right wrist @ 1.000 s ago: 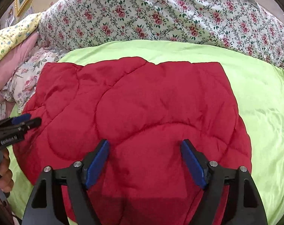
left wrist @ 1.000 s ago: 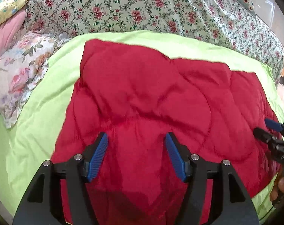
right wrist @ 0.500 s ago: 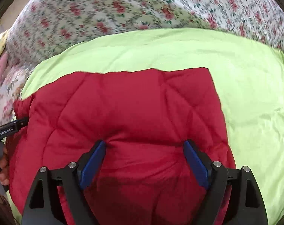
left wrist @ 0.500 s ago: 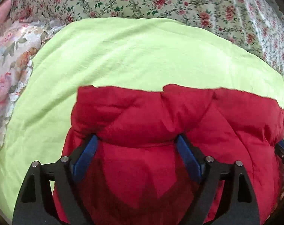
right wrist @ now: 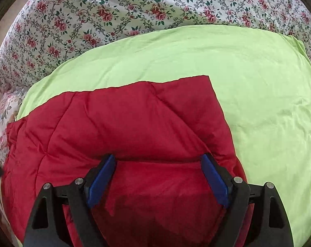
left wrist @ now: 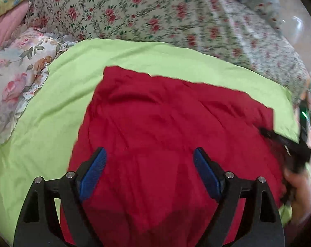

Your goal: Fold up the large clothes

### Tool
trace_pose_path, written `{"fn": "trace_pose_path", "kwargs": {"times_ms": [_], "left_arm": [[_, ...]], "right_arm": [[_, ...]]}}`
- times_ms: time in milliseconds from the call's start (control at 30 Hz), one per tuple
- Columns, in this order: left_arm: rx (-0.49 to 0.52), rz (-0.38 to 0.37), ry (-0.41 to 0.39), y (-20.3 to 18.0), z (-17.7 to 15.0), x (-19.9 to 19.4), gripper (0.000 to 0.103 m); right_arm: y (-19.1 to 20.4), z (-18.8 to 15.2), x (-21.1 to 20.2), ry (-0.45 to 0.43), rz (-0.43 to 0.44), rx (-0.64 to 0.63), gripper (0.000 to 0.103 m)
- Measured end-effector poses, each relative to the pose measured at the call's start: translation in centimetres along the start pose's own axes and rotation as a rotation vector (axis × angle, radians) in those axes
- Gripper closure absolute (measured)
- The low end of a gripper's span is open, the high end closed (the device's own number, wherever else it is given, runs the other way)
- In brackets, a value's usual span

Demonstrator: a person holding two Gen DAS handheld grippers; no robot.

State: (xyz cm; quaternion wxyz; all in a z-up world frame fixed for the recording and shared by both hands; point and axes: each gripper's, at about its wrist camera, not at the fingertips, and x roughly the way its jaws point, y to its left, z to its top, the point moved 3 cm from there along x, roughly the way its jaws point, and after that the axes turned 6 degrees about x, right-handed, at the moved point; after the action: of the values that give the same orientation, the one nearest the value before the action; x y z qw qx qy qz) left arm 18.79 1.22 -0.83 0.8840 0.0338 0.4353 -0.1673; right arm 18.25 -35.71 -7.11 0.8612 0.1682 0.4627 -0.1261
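Observation:
A red quilted padded garment [left wrist: 165, 127] lies on a lime-green sheet [left wrist: 52, 107]; it also shows in the right wrist view [right wrist: 114, 127], folded over with a thick fold edge near my fingers. My left gripper [left wrist: 149, 160] is open above the red fabric, holding nothing. My right gripper [right wrist: 157, 164] is open, its blue pads at the fold edge of the garment. The right gripper also shows at the garment's right edge in the left wrist view [left wrist: 278, 140], blurred.
A floral quilt [right wrist: 134, 14] covers the far side of the bed. A floral pillow [left wrist: 15, 72] and pink bedding [left wrist: 5, 24] lie at the left. Green sheet [right wrist: 268, 103] extends to the right of the garment.
The near part of the garment was carried forward and folded over. Now the left gripper has pulled back and up, seeing the folded garment flat. Both grippers stay open.

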Motion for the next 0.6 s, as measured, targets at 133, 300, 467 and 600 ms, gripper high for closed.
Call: {"fn": "trace_pose_path", "kwargs": {"times_ms": [133, 300, 467, 600], "left_arm": [[0.029, -0.007, 0.002, -1.1, -2.9, -2.2, 0.016], [0.013, -0.004, 0.025, -1.1, -5.3, -3.2, 0.016], [0.03, 0.005, 0.031, -1.9, -6.7, -3.7, 0.016], [0.055, -0.01, 0.041, -3.5, -7.7, -3.7, 0.016]], "right_arm": [[-0.3, -0.1, -1.1, -0.037, 0.003, 0.02, 0.018], [-0.1, -1.7, -5.5, -0.128, 0.032, 0.004, 0.015], [1.5, -6.0, -10.1, -0.162, 0.084, -0.083, 0.016], [4.1, -10.2, -12.8, -0.167, 0.123, -0.193, 0.015]]}}
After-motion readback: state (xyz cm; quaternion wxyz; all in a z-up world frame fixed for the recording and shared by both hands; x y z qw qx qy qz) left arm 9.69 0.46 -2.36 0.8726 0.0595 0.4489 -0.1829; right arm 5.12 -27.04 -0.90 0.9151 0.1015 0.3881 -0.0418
